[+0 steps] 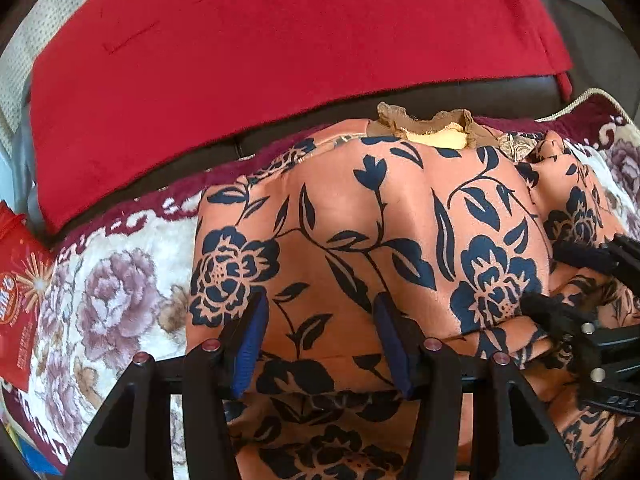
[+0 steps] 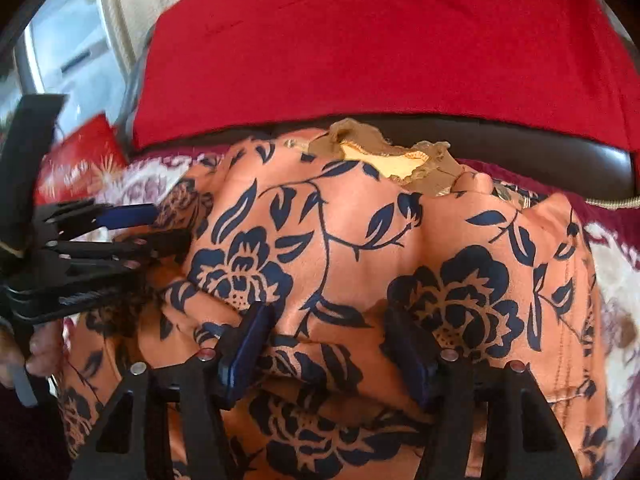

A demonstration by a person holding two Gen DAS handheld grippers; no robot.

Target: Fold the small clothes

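Note:
An orange garment with a dark blue flower print (image 1: 360, 248) lies bunched on a floral blanket; its tan lace neckline (image 1: 424, 124) points away from me. It also fills the right wrist view (image 2: 360, 248). My left gripper (image 1: 320, 308) is open, its blue-padded jaws spread over the cloth. My right gripper (image 2: 328, 320) is open too, low over a raised fold of the garment. The right gripper also shows at the right edge of the left wrist view (image 1: 568, 280). The left gripper shows at the left edge of the right wrist view (image 2: 168, 224).
A red cloth (image 1: 280, 48) covers the dark sofa back (image 1: 480, 92) behind the garment. The floral blanket (image 1: 112, 288) spreads to the left. A red printed packet (image 1: 20, 288) lies at the far left.

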